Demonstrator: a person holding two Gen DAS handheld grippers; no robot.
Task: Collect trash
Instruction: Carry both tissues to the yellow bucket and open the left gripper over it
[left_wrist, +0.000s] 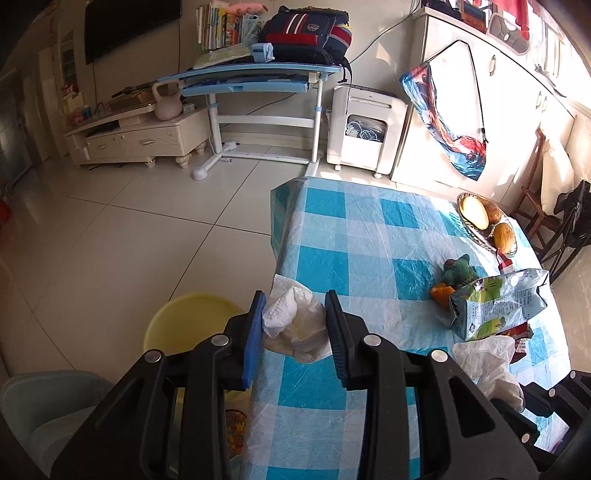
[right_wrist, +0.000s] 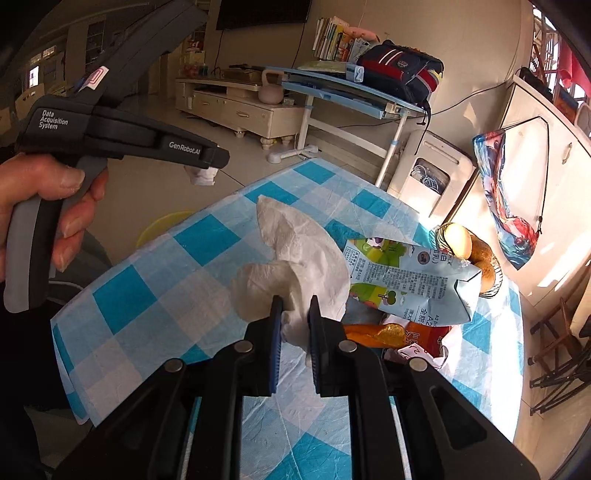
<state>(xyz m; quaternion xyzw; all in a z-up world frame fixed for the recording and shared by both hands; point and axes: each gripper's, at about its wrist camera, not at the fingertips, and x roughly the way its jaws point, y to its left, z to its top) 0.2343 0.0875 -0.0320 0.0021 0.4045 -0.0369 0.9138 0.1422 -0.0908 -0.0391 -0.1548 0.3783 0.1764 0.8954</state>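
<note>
- The left hand (right_wrist: 44, 206), bare, grips the grey-and-black pistol handle at the far left of the right wrist view; fingers curled round the trigger; thumb on top.
- The left gripper (left_wrist: 293, 325) is clenched on a crumpled white tissue wad (left_wrist: 291, 325), held at the near left edge of the blue-and-white checked tablecloth (left_wrist: 369, 236); in the right wrist view its body reads "Data Acquisition System" and "GenRobot.AI" in white.
- A round yellow plastic basin (left_wrist: 184, 321) sits on the floor just left of the table, below that gripper.
- The right gripper (right_wrist: 295, 317) is clenched on a second crumpled white tissue (right_wrist: 299, 254), which stands up from the fingers over the cloth.
- Just right of it lies a flattened pale-blue milk carton (right_wrist: 406, 280) printed with green trees; "A2" is legible; the rest is too small to read.
- Under the carton, an orange-and-gold foil wrapper (right_wrist: 384, 334) rests on the cloth; beyond, a wicker basket of bread (left_wrist: 480, 218) sits at the far right edge.
</note>
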